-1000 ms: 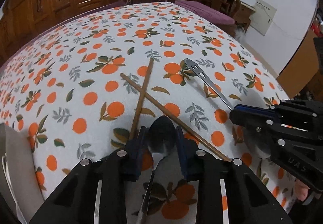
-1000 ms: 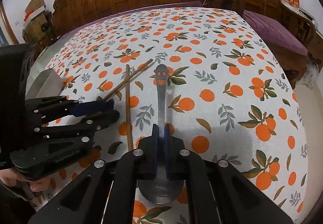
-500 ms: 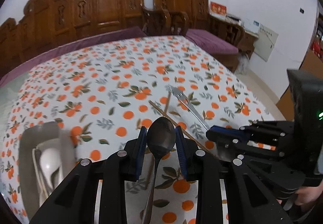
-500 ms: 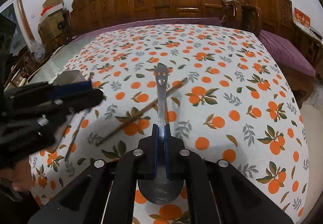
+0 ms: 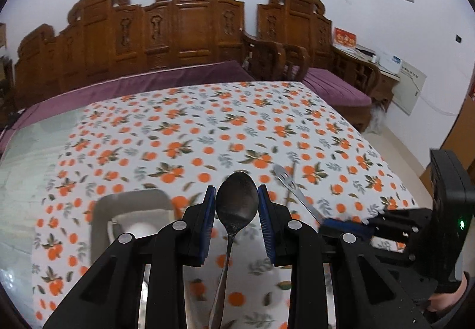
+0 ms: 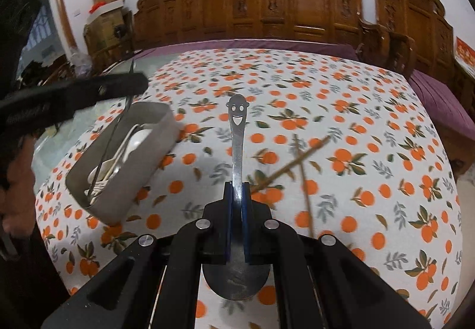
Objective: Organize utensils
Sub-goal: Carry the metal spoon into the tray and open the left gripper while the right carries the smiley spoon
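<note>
Step in hand: carrying two spoons to the grey tray (image 6: 118, 180).

My left gripper (image 5: 236, 204) has its fingers clamped on the bowl of a dark spoon (image 5: 236, 201), handle trailing back toward me, clear of the desk (image 5: 193, 136).

My right gripper (image 6: 237, 198) has its fingers pressed together on the neck of the smiley-handled spoon (image 6: 237, 133), bowl hanging below, handle pointing ahead.

The tray, already holding white spoons (image 6: 133, 142), sits at the desk's left side. Chopsticks (image 6: 294, 163) lie crossed on the cloth.

Next, as I judge it: bring each spoon over the tray, lower it level with the others, then part the fingers. The chopsticks remain afterwards.
</note>
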A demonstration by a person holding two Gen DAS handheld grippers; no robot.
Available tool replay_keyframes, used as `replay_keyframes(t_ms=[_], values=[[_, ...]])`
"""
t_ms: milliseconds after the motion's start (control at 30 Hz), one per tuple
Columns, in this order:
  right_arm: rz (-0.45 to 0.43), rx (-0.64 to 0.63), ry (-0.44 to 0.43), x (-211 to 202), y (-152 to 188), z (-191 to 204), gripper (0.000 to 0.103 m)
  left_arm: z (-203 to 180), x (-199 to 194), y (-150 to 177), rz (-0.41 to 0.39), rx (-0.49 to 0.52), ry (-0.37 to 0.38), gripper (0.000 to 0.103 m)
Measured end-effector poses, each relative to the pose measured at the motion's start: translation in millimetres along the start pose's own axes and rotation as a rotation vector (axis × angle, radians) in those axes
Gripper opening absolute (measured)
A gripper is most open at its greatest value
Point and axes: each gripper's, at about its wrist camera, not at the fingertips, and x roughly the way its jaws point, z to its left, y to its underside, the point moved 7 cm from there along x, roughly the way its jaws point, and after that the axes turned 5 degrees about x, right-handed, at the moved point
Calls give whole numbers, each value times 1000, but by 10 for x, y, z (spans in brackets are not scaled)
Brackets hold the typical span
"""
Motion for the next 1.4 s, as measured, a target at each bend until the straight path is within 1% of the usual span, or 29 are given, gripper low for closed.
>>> replay_keyframes(t_ms=[167,333,467,633,900,967,1000,1033,1167,1267,1400], values=[[2,-20,-16,16,20,125,7,368,-7,80,11,-39,-39,27],[3,-26,-21,29,37,167,7,827,164,306,71,-129,-69,27],[10,-31,-21,47,53,190,7,1072,291,462,106,-173,-104,27],[9,-35,-30,43,50,217,7,1139,371,582,140,-161,-133,27],[-7,-33,-44,-10,42,310,7,1160,397,667,182,-151,-140,28],[-17,-36,-51,-38,26,369,7,1172,363,678,179,-145,-144,29],[-22,-39,-55,-52,19,403,7,1180,337,689,178,-142,-144,32],[-24,-41,-58,-65,12,431,7,1188,306,699,173,-138,-142,37],[-31,-45,-77,-90,-29,582,7,1229,163,741,155,-103,-161,38],[-27,-34,-119,-60,-64,711,7,1274,76,788,146,-86,-169,38],[-18,-58,-139,6,-110,916,7,1377,-51,863,132,-69,-196,38]])
